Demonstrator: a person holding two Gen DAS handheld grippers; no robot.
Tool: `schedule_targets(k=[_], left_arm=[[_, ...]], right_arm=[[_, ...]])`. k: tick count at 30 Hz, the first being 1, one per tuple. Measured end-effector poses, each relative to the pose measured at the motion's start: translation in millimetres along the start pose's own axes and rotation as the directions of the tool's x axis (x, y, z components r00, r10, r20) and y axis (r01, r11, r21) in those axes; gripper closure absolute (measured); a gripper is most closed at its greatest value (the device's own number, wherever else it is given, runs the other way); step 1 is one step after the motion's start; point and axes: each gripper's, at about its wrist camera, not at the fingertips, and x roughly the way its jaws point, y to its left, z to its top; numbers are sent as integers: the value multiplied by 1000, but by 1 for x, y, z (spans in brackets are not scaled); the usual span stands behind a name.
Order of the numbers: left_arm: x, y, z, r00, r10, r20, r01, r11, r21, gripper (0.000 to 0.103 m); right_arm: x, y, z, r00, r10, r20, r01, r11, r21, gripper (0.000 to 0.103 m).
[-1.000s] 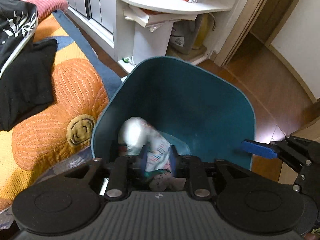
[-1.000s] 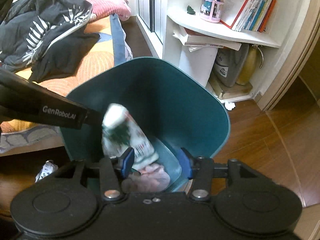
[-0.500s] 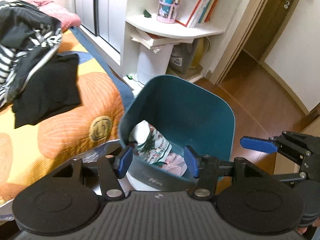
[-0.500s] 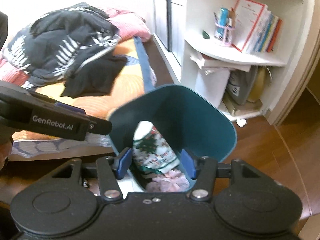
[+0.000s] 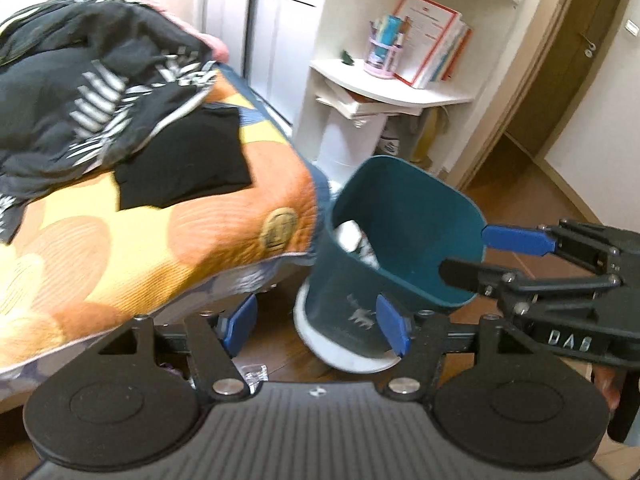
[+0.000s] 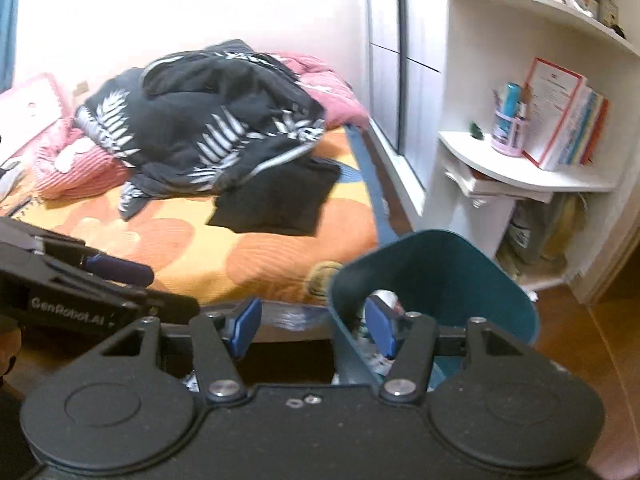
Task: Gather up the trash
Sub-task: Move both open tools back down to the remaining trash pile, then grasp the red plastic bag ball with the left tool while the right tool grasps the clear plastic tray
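Now | my left gripper (image 5: 316,326) jaws opening, nothing between | my right gripper (image 6: 310,330) jaws opening, empty | trash (image 5: 356,240) lies inside teal bin (image 5: 416,216) beside bed (image 5: 140,232)

bin (image 5: 404,216) matt plastic | bedspread (image 5: 152,232) quilted cloth | floor (image 5: 516,204) glossy wood

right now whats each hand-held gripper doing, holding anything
left hand-held gripper: jaws opening, nothing between them
right hand-held gripper: jaws opening, nothing held
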Motion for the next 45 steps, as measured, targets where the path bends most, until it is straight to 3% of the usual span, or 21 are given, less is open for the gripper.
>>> schedule_targets(k=[4,12,15,19,23,27,32,39,45], left_arm=[[-19,30,-20,999,44,25,-43,998,-35,24],[-19,92,-64,991,136,11,-133,983,-128,18],[-4,117,-80,990,140,-25,-142,972,-186,18],[28,147,-103,982,169,-90,-186,954,-235,18],[68,177,-130,967,181,-181,-228,929,-290,18],[112,204,-155,945,173,-278,-270,891,-364,18],[167,228,-179,908,155,-389,-319,857,-404,18],[237,251,-213,845,122,-522,-369,838,-403,18],[281,267,-246,794,50,-606,-386,811,-440,18]], right_arm=[[11,20,-2,997,61,-42,-61,998,-19,42],[41,69,-24,984,171,-55,-176,981,-87,35],[73,85,-35,974,171,-150,-185,980,-80,35],[124,95,-52,961,113,-251,-119,993,-11,35],[180,96,-74,927,98,-361,-86,995,49,35],[235,93,-100,884,74,-462,-34,995,93,36],[302,78,-131,809,80,-583,60,975,216,36],[378,58,-178,735,93,-671,167,935,313,36],[428,39,-219,700,160,-696,210,885,415,36]])
